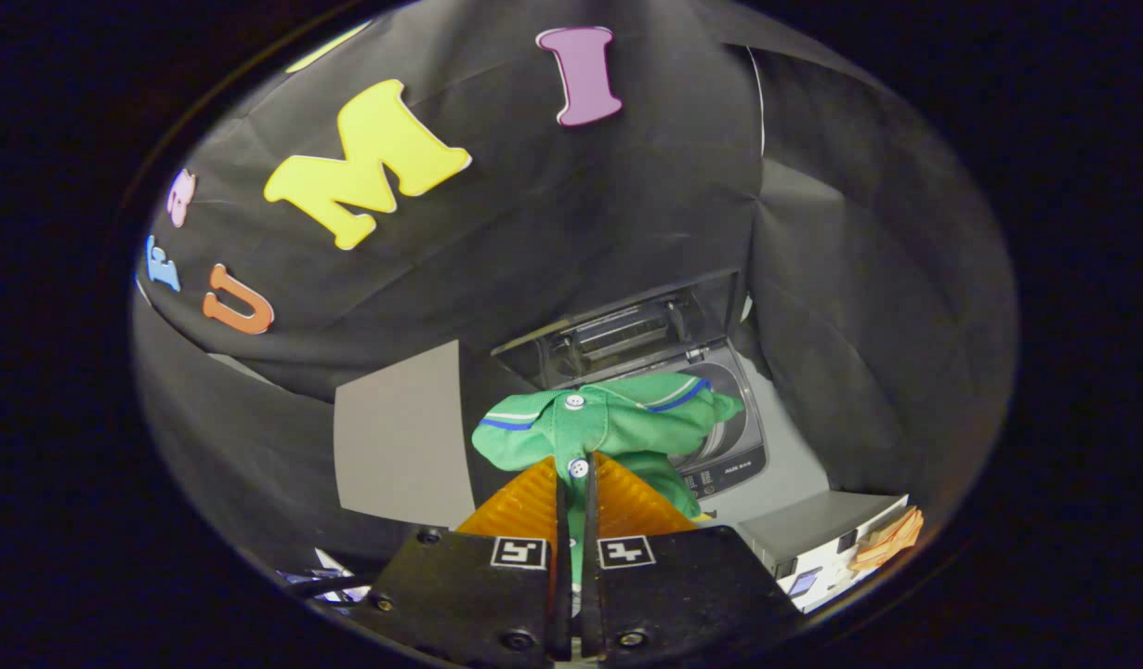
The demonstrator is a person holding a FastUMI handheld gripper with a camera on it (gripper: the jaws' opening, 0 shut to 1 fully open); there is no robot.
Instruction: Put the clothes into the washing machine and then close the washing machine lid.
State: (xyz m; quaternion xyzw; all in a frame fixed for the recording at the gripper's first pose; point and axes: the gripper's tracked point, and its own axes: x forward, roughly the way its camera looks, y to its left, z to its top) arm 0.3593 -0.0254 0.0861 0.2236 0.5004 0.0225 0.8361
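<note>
So the gripper [572,483] has its jaws pinching a green shirt [609,423], fabric squeezed between them and bunching just ahead of the tips. The shirt hangs crumpled, no clear long axis, buttoned collar facing back at the camera. Just beyond and below sits the washing machine [720,446], lid [627,334] propped open behind the drum.

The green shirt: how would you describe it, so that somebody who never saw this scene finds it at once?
Find the washing machine with its lid standing open against the booth's black wall. In front of its opening hangs the green shirt, pinched between the fingers of the gripper. It is the only green cloth there, with white buttons and blue and white stripes at its edges.
</note>
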